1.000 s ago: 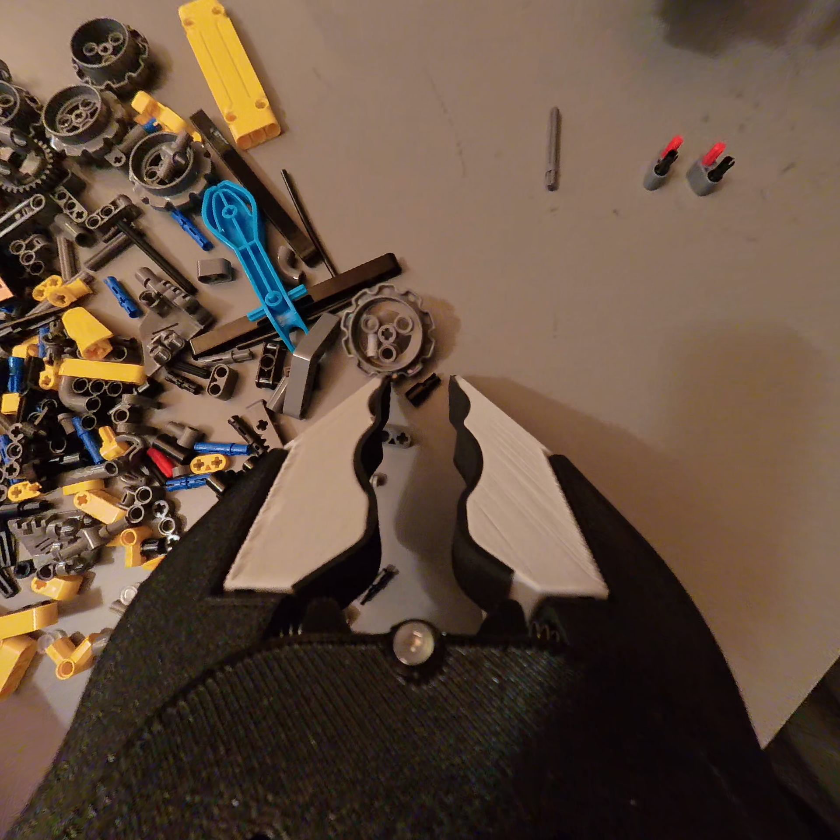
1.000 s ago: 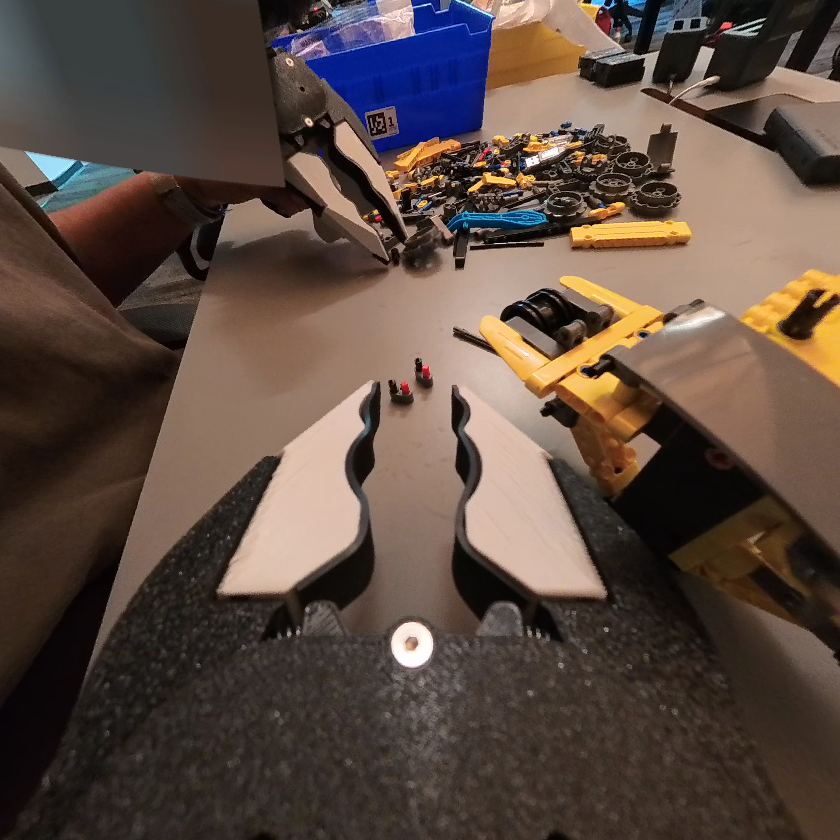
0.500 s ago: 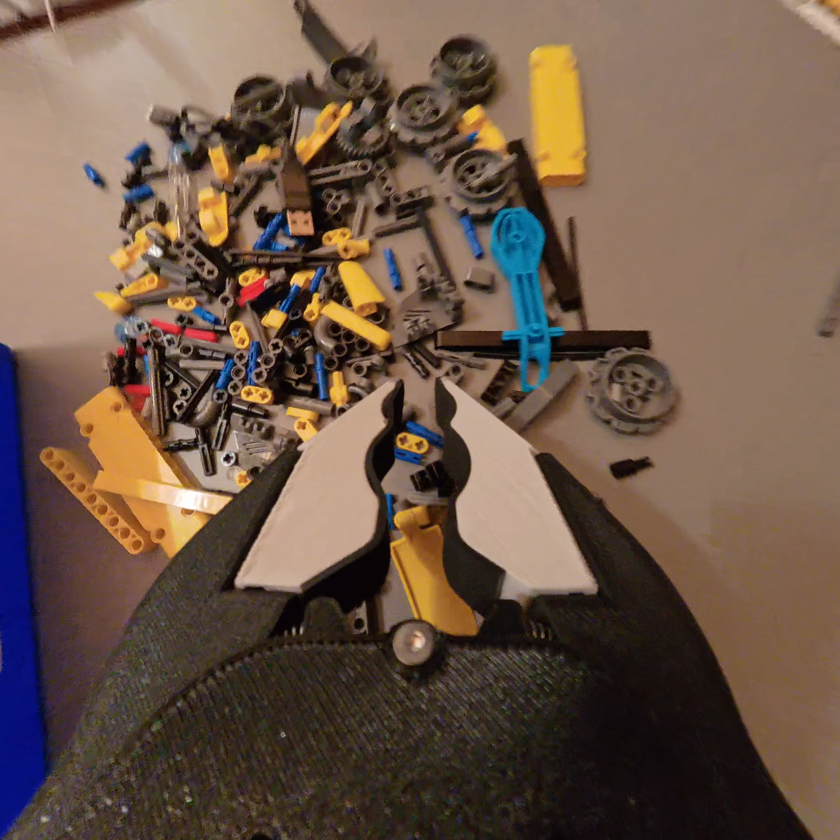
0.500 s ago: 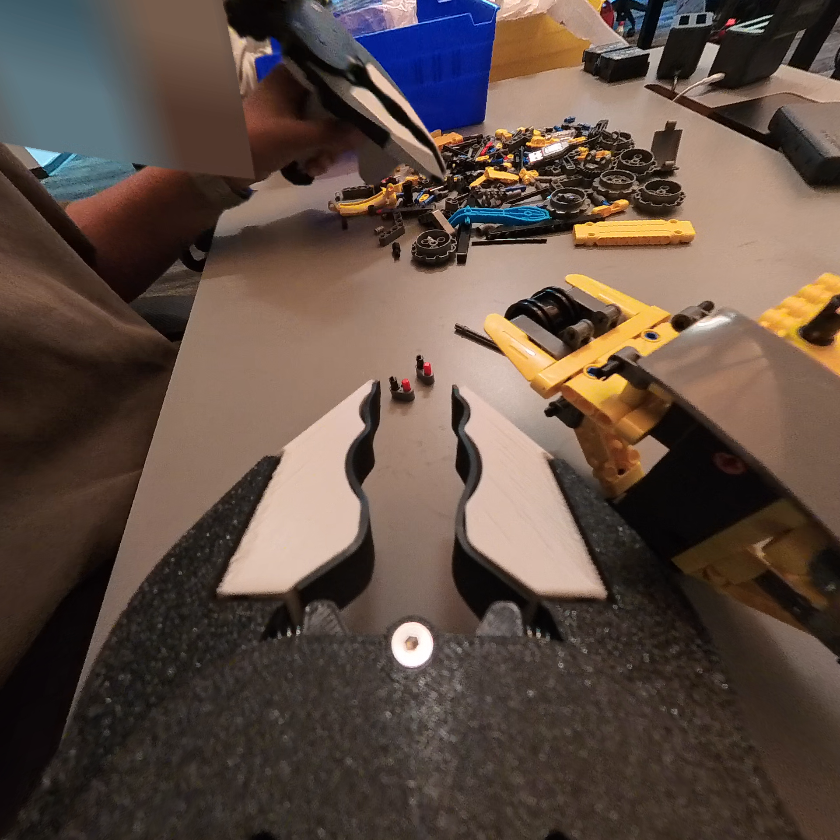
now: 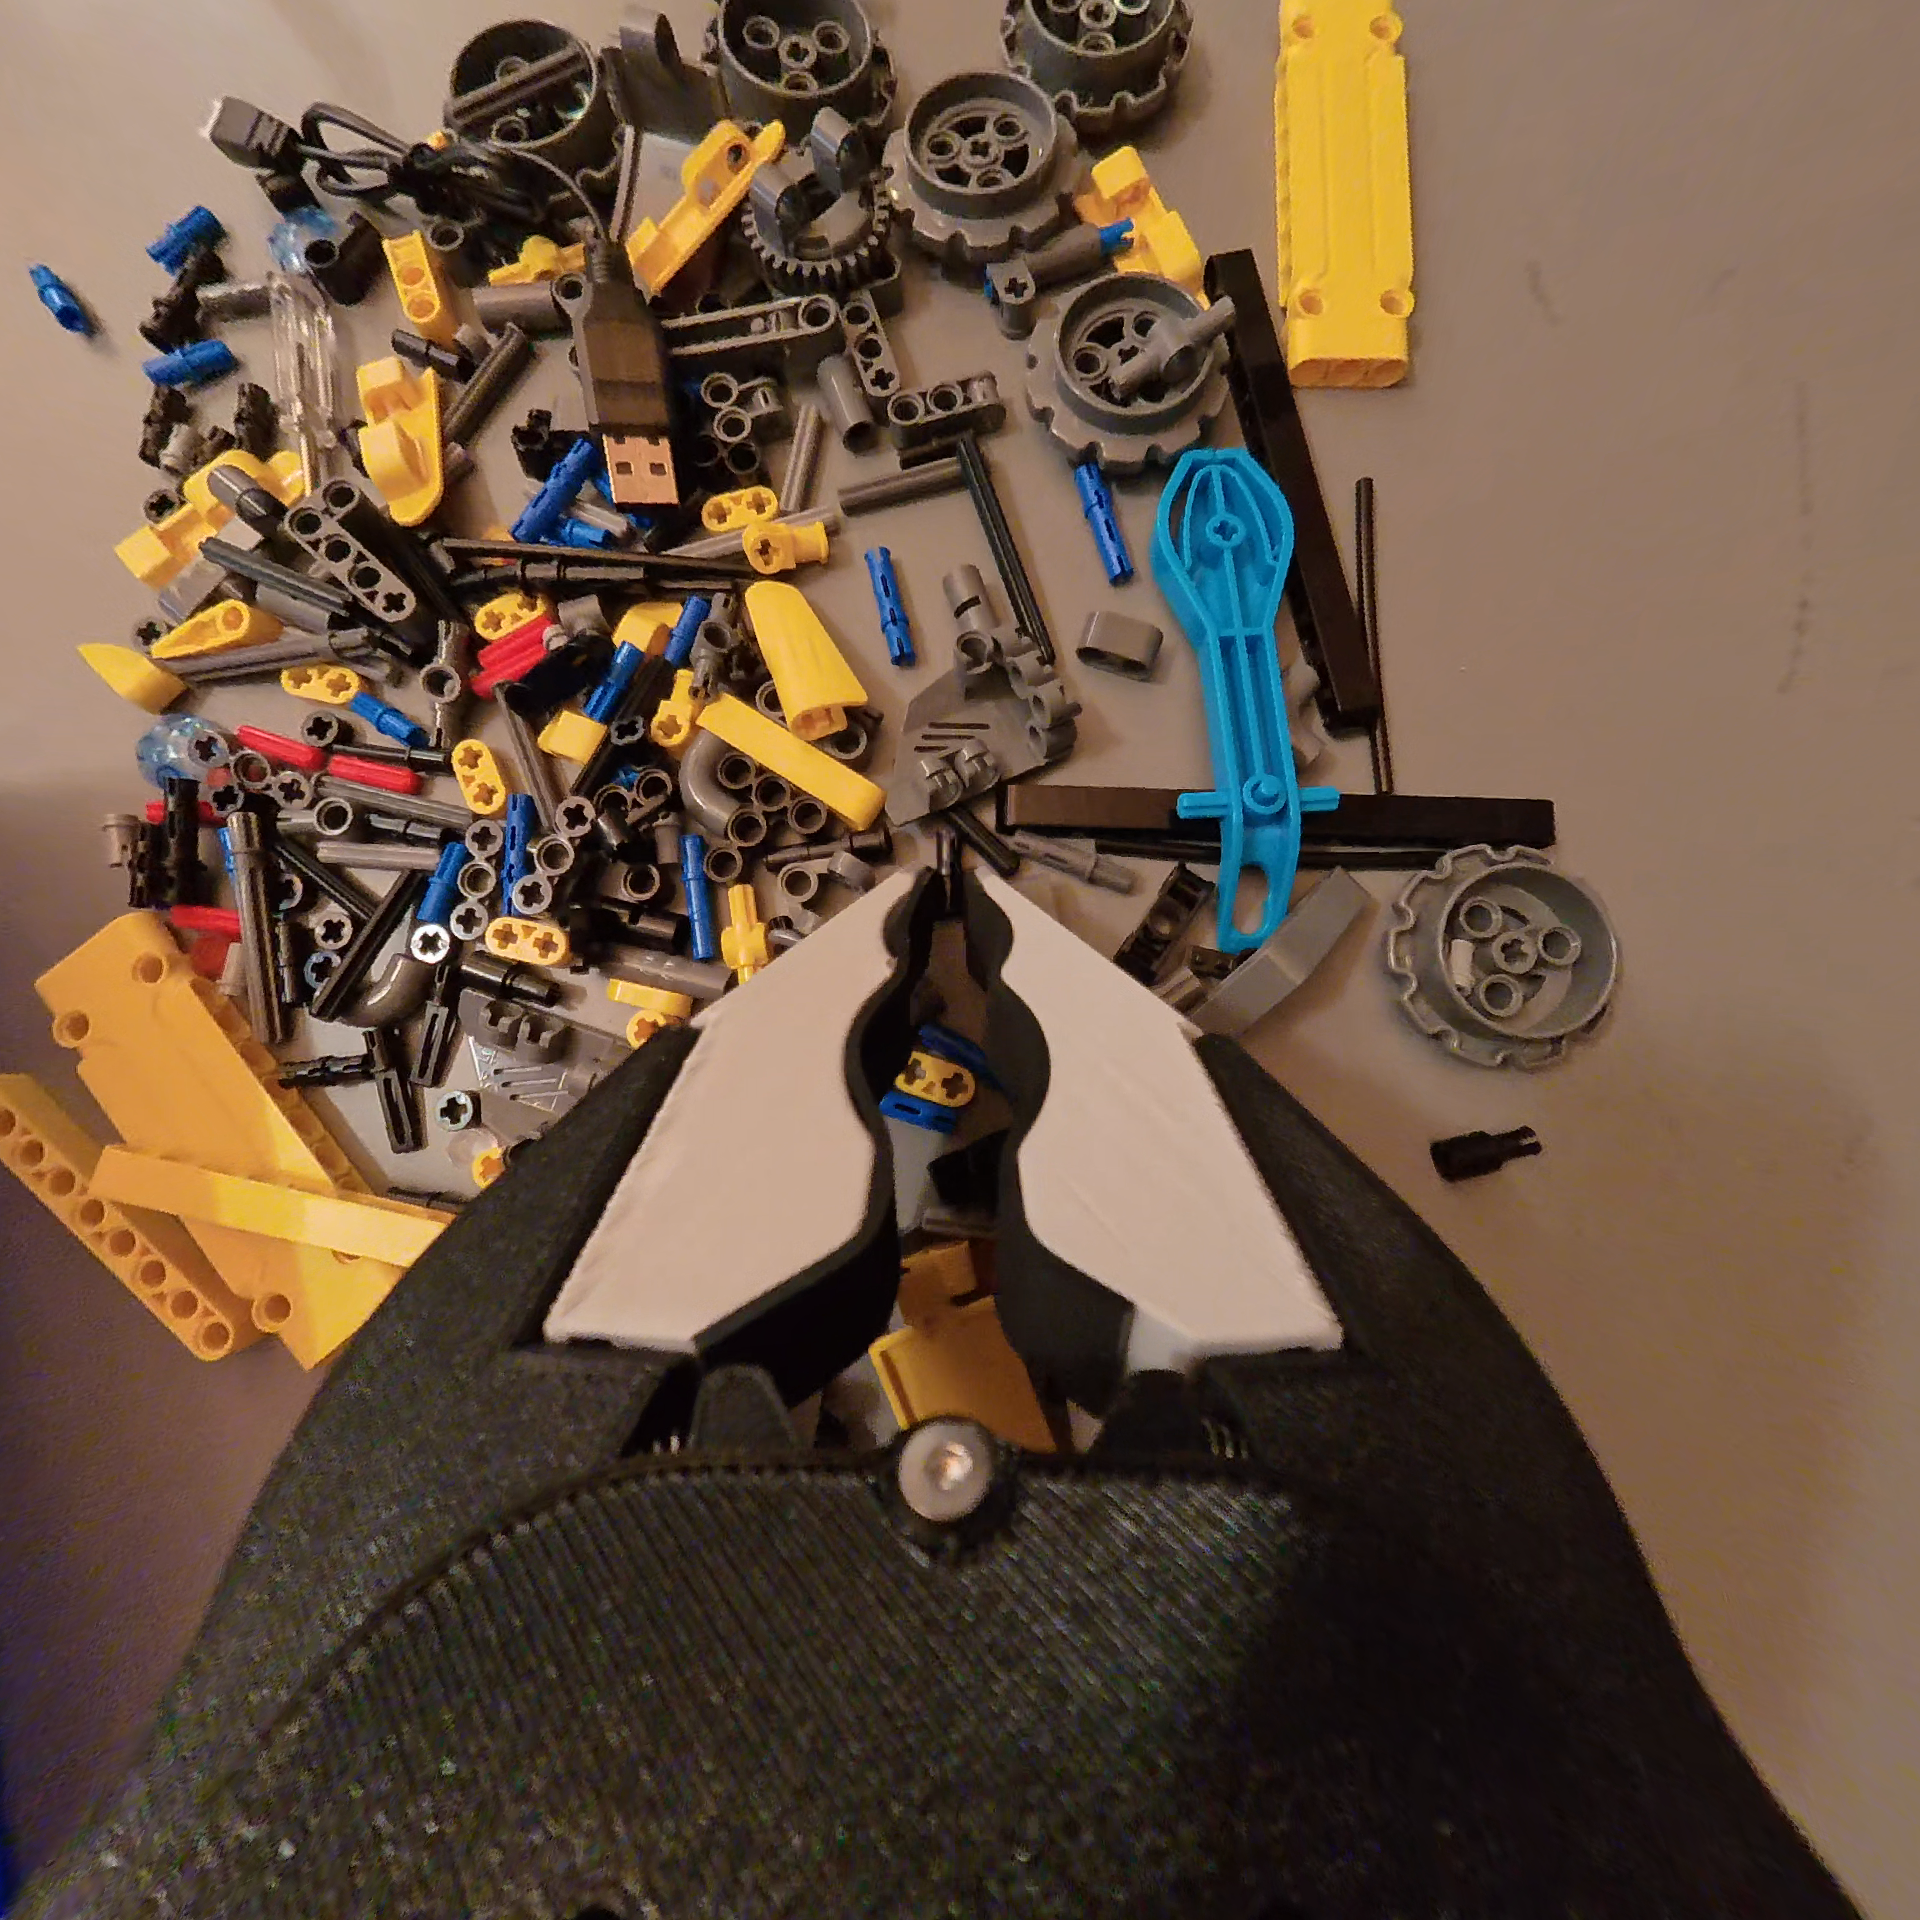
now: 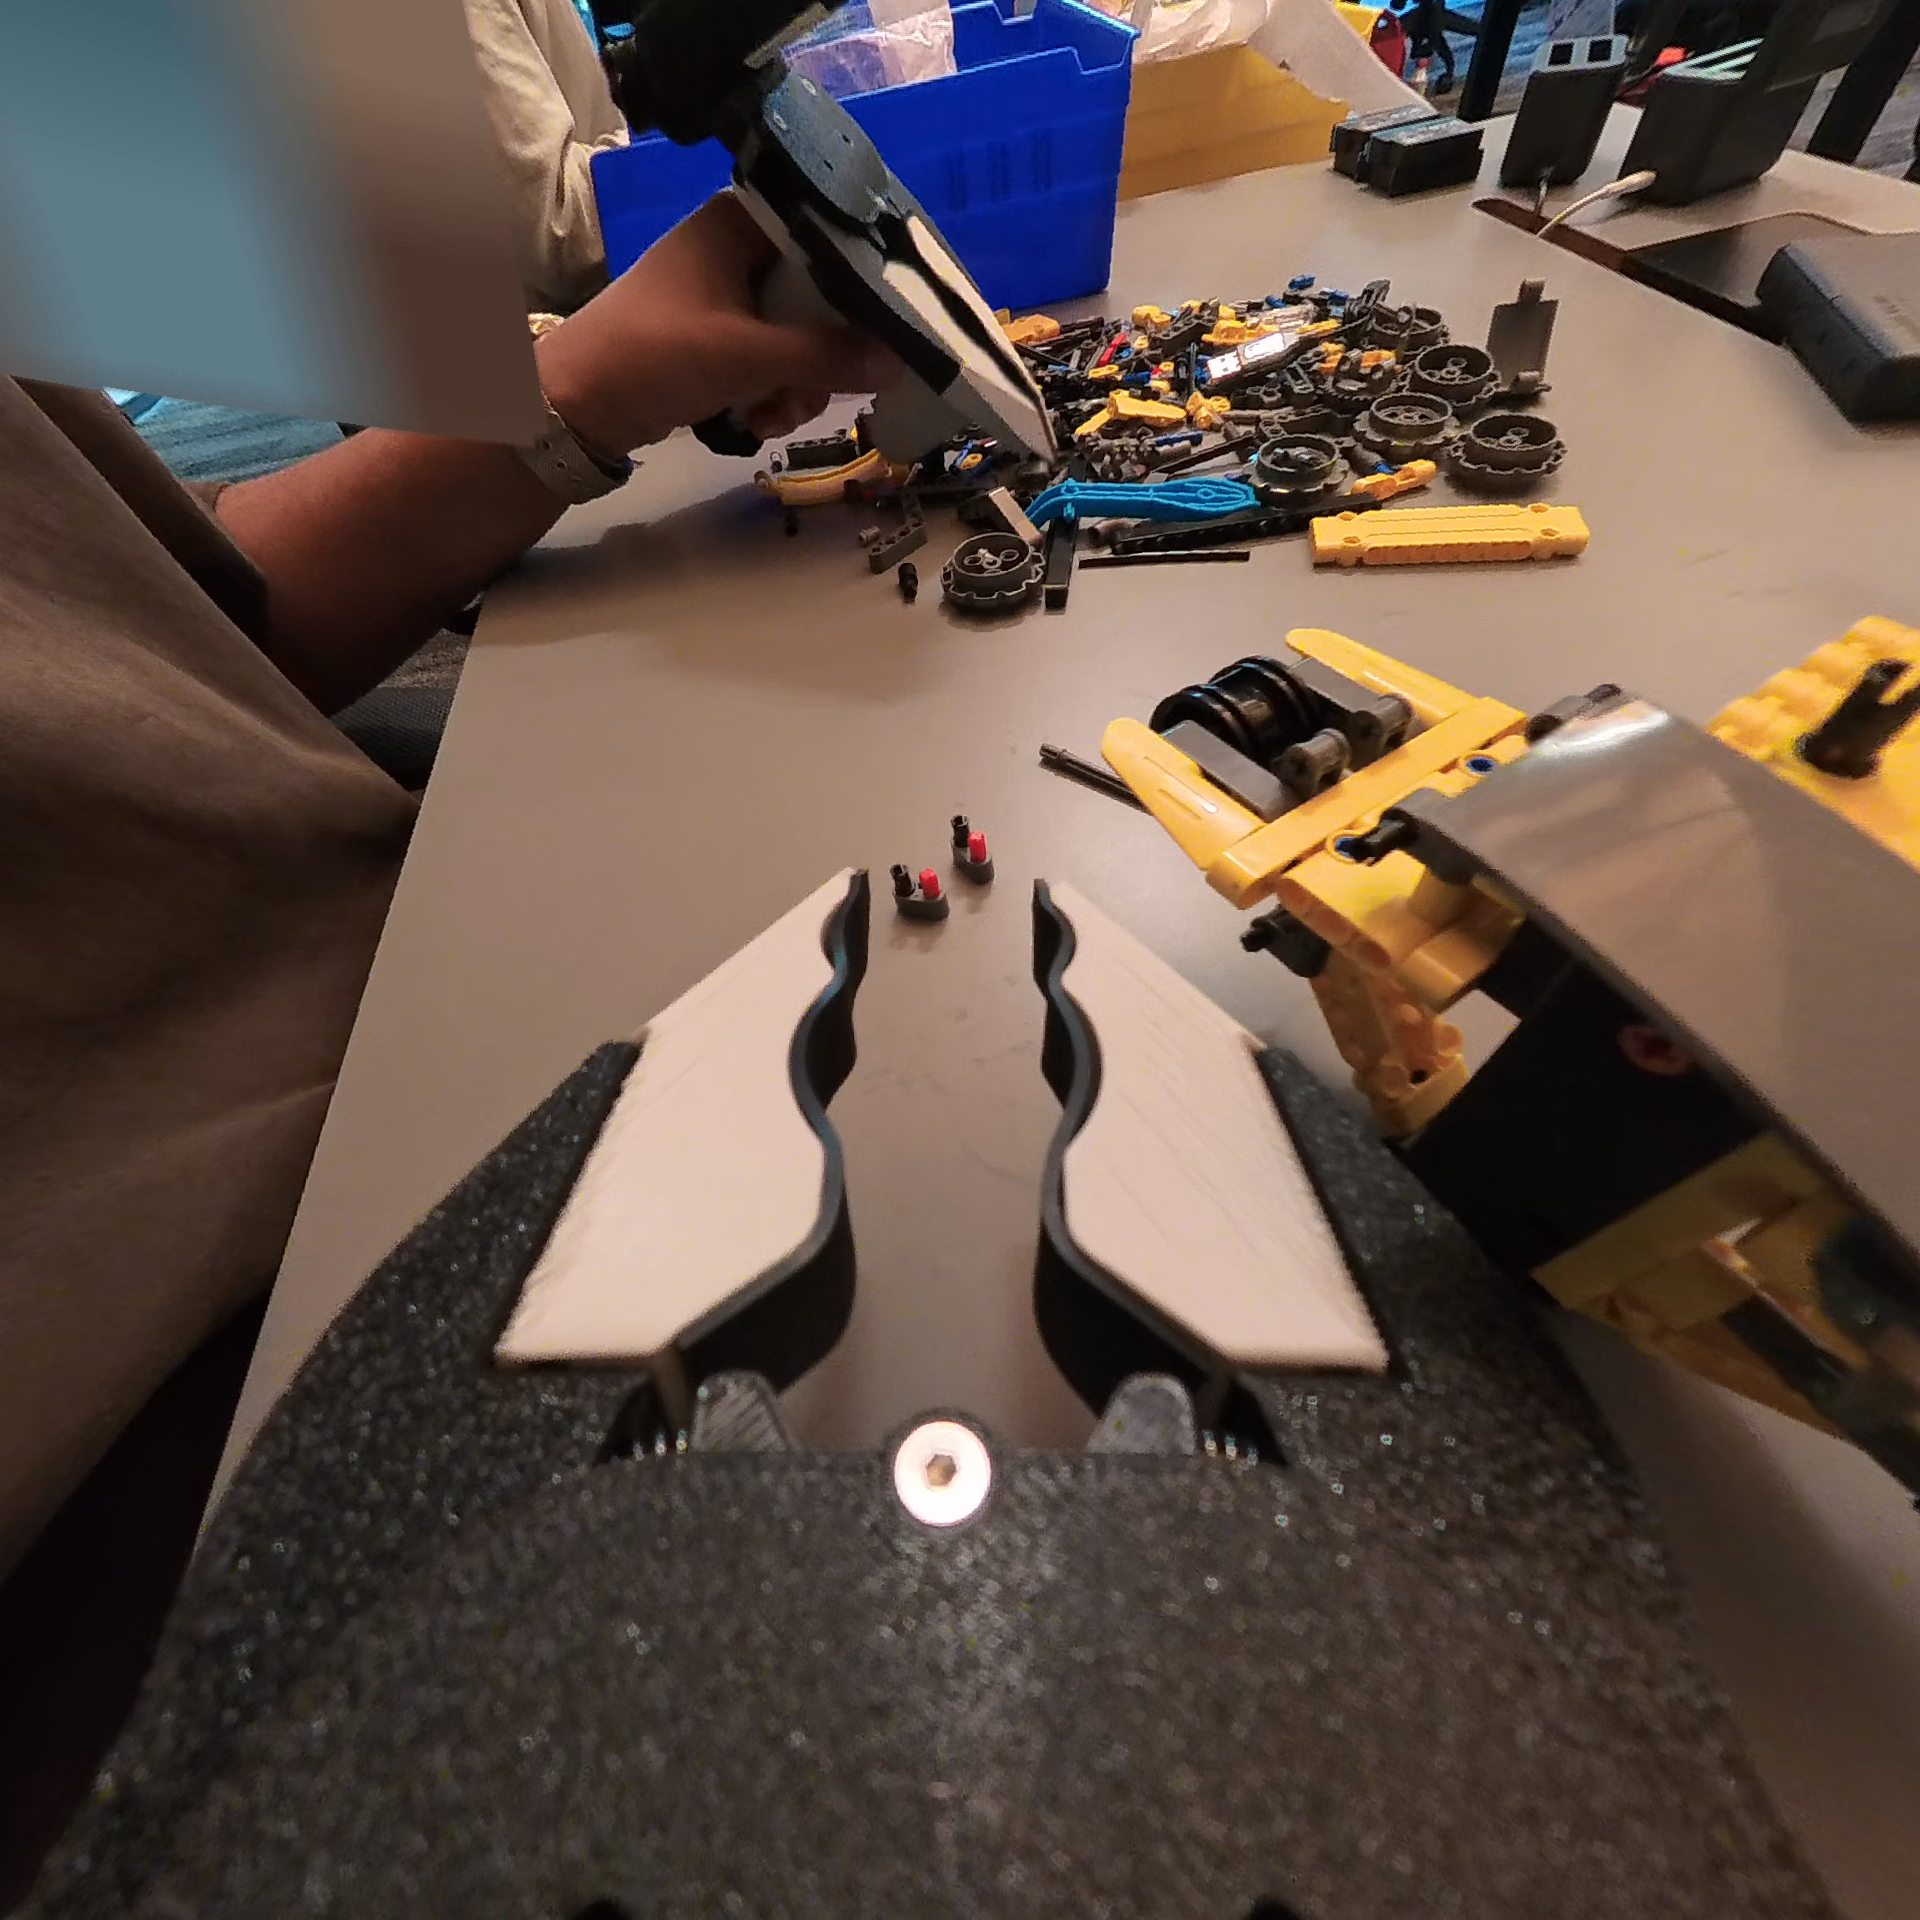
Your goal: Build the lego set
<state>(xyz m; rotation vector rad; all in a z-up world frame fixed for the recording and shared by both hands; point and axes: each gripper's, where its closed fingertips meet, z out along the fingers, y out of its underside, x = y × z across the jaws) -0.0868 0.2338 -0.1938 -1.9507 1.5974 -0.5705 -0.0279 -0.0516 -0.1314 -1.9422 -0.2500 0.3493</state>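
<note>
My left gripper [image 5: 945, 883] is over the near edge of a pile of small building-kit parts [image 5: 623, 675] on the grey table. Its jaws are closed at the tips on a small black pin [image 5: 943, 847]. In the right wrist view a hand holds it [image 6: 1034, 442] tips-down in the pile. My right gripper [image 6: 951, 894] is open and empty, low over bare table. Two small grey pieces with red and black pins [image 6: 923, 891] [image 6: 971, 844] stand just beyond its tips.
A half-built yellow and black model [image 6: 1455, 935] stands right of my right gripper. A blue bin [image 6: 997, 177] is behind the pile. A light blue tool [image 5: 1236, 686], a grey wheel [image 5: 1501, 956], a yellow panel [image 5: 1345, 187] and a lone black pin [image 5: 1484, 1151] lie at the pile's right. Spacing between my two grippers at the tips: around 30 centimetres. About 9 centimetres separates my left fingertips from the grey wheel [image 5: 1501, 956]. The right camera catches it too, in the right wrist view [image 6: 996, 561].
My left gripper moved left from the pile's right edge onto the pile and its jaws closed at the tips. The right gripper has not moved.
</note>
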